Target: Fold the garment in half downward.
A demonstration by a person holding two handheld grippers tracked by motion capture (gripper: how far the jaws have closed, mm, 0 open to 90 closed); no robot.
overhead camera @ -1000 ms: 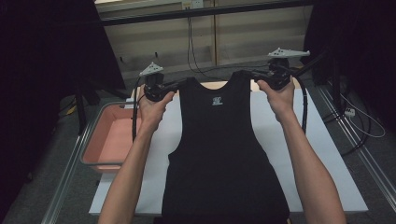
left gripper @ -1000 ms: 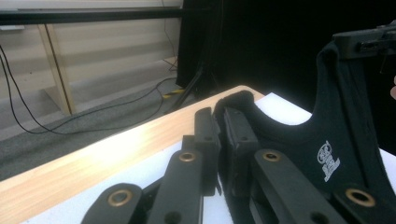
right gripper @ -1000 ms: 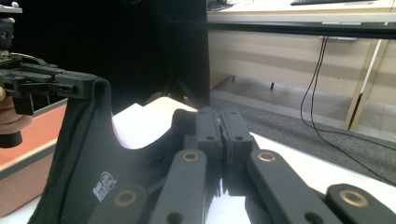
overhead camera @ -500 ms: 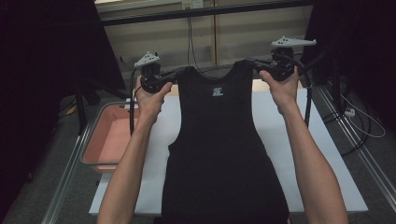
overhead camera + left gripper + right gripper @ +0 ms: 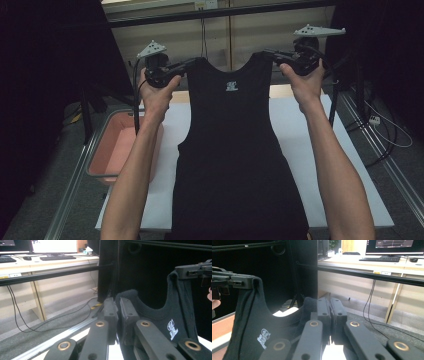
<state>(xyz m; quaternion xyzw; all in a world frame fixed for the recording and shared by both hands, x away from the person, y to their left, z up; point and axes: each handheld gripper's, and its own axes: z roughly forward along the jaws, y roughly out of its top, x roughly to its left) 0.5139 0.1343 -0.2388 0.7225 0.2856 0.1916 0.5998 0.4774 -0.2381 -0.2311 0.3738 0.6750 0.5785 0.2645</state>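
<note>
Above the white sheet-covered table, you hold a black sleeveless fabric vest hanging. Your left gripper and right gripper each pinch 1 of its 2 shoulder straps.

A white sheet covered the table top, with a pink tray standing at its left edge on the grey surface beside an aluminium rail. A second rail ran along the right side, where thin cables lay looped near a small white plug block. Beyond the table a black horizontal bar crossed in front of pale wooden panels, down which a black cord hung. In the gripper views, desks behind carried a keyboard, a lit monitor and another monitor.
</note>
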